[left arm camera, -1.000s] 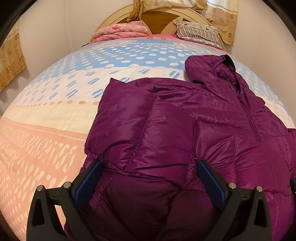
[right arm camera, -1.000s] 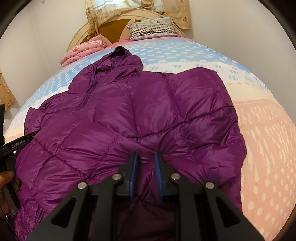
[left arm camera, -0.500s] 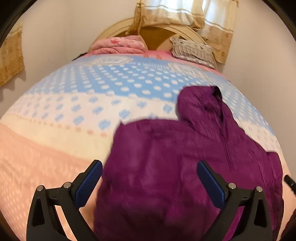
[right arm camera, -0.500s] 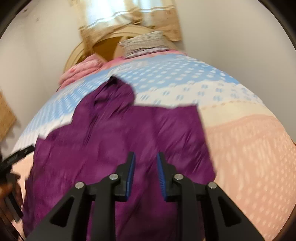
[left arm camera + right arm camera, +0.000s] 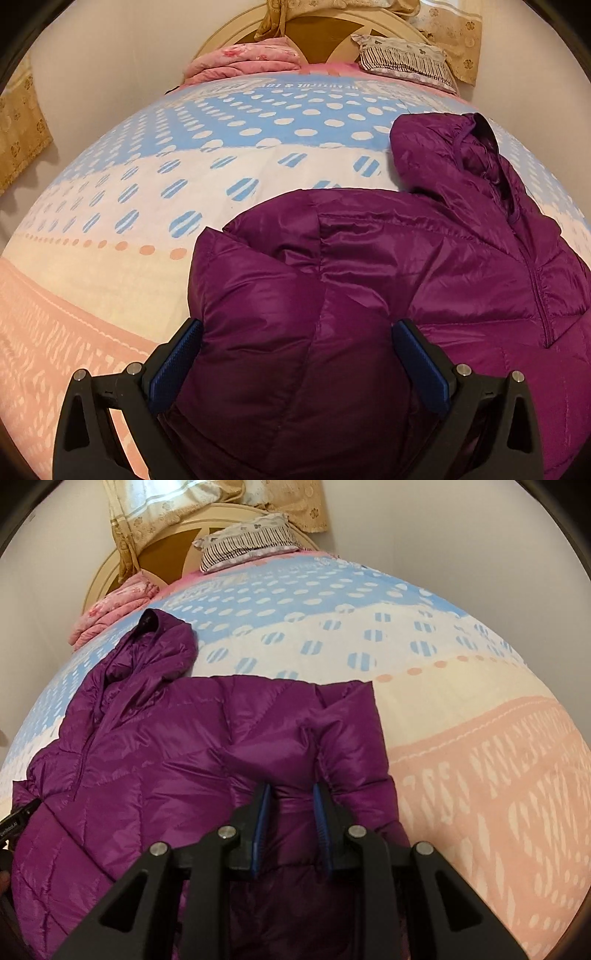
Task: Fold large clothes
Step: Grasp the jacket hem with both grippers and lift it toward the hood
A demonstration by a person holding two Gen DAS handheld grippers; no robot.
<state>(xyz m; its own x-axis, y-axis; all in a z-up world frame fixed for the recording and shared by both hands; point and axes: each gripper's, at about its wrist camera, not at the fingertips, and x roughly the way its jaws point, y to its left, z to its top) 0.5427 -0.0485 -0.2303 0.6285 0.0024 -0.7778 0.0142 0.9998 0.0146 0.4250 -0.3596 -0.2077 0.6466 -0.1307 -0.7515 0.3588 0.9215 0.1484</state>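
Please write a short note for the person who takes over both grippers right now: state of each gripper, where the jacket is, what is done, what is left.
Left gripper: open wide, jaws on either side of a puffy fold, not pinching it.
Right gripper: shut on a bunched fold of the purple quilted hooded jacket.
The jacket lies front up on the dotted blue, white and pink bedspread, its hood toward the headboard.
Done: both sides seem folded in over the front.
Left: probably fold the bottom part up toward the hood, then flatten.
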